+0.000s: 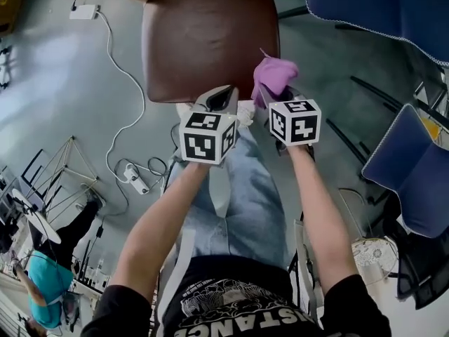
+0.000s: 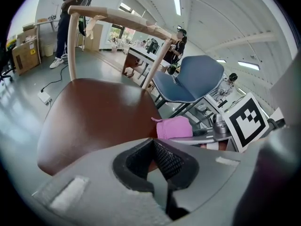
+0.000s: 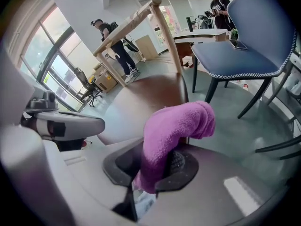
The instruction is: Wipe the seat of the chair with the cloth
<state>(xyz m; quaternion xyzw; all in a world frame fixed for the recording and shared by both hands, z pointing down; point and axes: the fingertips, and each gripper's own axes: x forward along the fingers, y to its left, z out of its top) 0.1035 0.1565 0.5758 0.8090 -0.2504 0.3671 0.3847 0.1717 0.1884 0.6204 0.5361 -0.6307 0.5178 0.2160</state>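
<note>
Right gripper view: right gripper (image 3: 153, 168) jaws clamp the purple cloth (image 3: 176, 131) by a bunched end; rest flops forward. Soft, light, limp; likely to slip if pinched thin, so grip the bunch. It's over the near right corner of the seat (image 1: 203, 41). Left gripper (image 2: 157, 161) jaws closed, empty. Seat smooth, glossy brown. Grey floor (image 1: 70, 104), blue chairs (image 1: 379, 5) right.

The seat (image 1: 203, 44) looks smooth, glossy brown leather on a pale, matt wooden frame (image 2: 117, 19), while the cloth (image 3: 176, 126) is soft, fuzzy pink terry fabric.
</note>
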